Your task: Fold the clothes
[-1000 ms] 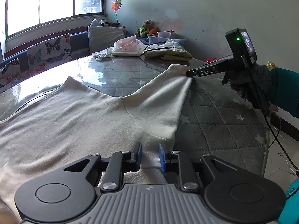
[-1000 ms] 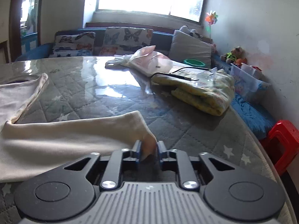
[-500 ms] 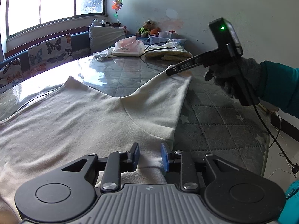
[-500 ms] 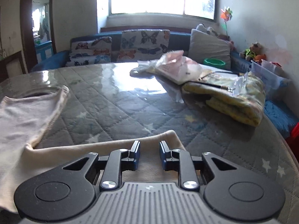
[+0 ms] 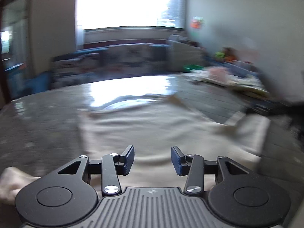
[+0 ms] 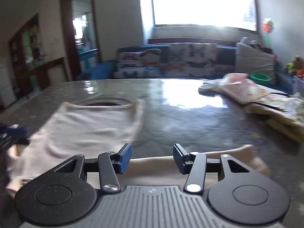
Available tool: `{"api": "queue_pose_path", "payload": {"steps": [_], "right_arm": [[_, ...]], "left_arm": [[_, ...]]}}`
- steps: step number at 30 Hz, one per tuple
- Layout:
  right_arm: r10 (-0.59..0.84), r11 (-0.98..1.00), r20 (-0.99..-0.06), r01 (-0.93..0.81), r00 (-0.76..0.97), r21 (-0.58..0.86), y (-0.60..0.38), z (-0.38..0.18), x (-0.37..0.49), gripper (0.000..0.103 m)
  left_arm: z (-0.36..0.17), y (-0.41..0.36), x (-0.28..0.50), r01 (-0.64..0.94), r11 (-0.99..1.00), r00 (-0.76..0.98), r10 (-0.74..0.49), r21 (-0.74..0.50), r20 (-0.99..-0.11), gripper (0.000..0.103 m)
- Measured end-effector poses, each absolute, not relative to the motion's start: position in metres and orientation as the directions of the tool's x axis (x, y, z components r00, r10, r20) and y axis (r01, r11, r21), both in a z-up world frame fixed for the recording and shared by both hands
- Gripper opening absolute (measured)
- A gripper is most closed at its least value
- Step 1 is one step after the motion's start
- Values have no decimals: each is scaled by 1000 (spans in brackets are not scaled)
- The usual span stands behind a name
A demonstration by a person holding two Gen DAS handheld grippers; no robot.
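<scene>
Left gripper [image 5: 152, 159]: jaws have just been opening and now stand spread, nothing pinched; the cream cotton-knit garment [image 5: 152, 125] lies flat beneath and beyond the gap. Right gripper [image 6: 152, 158]: jaws likewise just opened, spread and empty, a fold of the same cloth directly below them. Outward from the right jaws, the garment's main body runs toward 10 o'clock, its open end gaping at 11 o'clock on the grey quilted star-print table top [image 6: 190, 121]. In the left view, which is blurred, cloth fills 12 o'clock and a loose corner lies at 2 o'clock. Judgement: one fold appears laid down and released; the piece is wide and uneven, so more folds and smoothing remain. A yellow folded cloth pile [image 6: 281, 114] sits well apart at 2 o'clock.
</scene>
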State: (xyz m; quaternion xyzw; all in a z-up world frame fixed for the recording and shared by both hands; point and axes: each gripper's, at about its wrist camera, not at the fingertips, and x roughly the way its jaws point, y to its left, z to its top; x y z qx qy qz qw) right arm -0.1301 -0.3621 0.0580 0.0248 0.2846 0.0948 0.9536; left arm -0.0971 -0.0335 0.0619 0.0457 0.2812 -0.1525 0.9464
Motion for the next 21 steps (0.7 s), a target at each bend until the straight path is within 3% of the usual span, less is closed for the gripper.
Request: {"api": "queue_pose_path", "payload": {"steps": [4,6,10,15,21], "right_arm": [[290,956,-526,-272,799,114,-329,60,-134,52],[333,941,-528,-312,781,131,-314,59,-135,53],[373,924,-542,-358,753,137,-295,53,-135,53],[404,909,-553,-388,729,152,-284,46,-137,54],[419,900,-567,-408,710,154,-277,40,-137,54]], "left_arm": [[63,25,-65,-33,998,823,53,46,-566,48],[60,51,-53,-153,987,790,150,45,-594,48],[50,93,-34,-308,951,713,210,-30,-669,48],[42,117,-22,-391,915,664,204,-101,-719,48],[46,112,-7,-408,912,634,243,-50,-734,48]]}}
